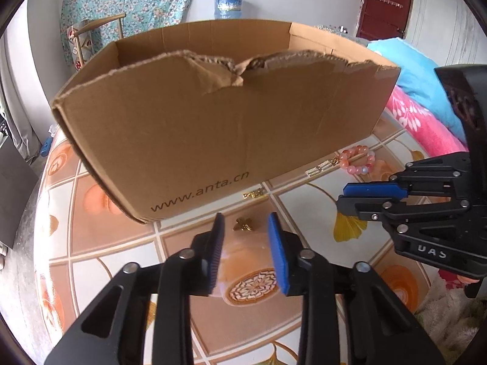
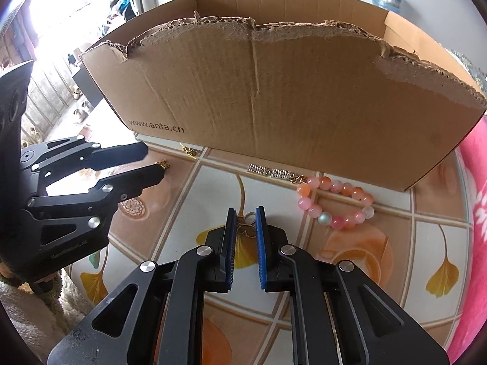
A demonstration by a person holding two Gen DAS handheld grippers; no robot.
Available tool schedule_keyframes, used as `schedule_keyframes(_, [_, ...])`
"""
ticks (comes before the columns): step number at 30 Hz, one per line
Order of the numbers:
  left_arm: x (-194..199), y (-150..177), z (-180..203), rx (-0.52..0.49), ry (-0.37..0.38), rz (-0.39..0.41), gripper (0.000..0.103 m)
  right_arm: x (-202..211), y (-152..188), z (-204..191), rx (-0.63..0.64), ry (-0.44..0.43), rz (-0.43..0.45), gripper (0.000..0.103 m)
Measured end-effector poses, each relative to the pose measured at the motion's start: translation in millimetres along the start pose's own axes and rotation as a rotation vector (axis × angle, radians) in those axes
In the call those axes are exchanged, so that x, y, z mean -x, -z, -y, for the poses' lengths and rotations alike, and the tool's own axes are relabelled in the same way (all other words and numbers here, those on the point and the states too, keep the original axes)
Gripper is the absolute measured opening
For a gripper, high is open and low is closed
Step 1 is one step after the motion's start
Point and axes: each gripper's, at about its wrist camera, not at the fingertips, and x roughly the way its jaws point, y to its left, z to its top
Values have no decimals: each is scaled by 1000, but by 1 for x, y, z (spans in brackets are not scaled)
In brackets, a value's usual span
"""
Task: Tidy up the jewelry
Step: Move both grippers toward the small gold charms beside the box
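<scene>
Right wrist view: brown torn-rimmed cardboard box (image 2: 274,97) printed "www.anta.cn"; right gripper (image 2: 246,216) narrowed around small gold ring ornament (image 2: 246,228), pinch unclear; left gripper (image 1: 246,223) spread, empty.

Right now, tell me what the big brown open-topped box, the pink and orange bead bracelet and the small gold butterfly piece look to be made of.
Big brown open-topped box: corrugated cardboard, matte; the torn rim shows fluting.
Pink and orange bead bracelet: glossy, translucent round beads, glass or polished stone; I cannot tell which.
Small gold butterfly piece: shiny gold-coloured metal, probably plated.

cardboard box (image 2: 274,97) interior hidden by torn wall, small gold pieces (image 1: 243,224) too small to identify
</scene>
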Motion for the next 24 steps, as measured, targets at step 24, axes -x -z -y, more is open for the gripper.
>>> schedule_keyframes(24, [-8,-4,10,-44,-52,-42,12,-17,-2,19,-17,-28,10,10])
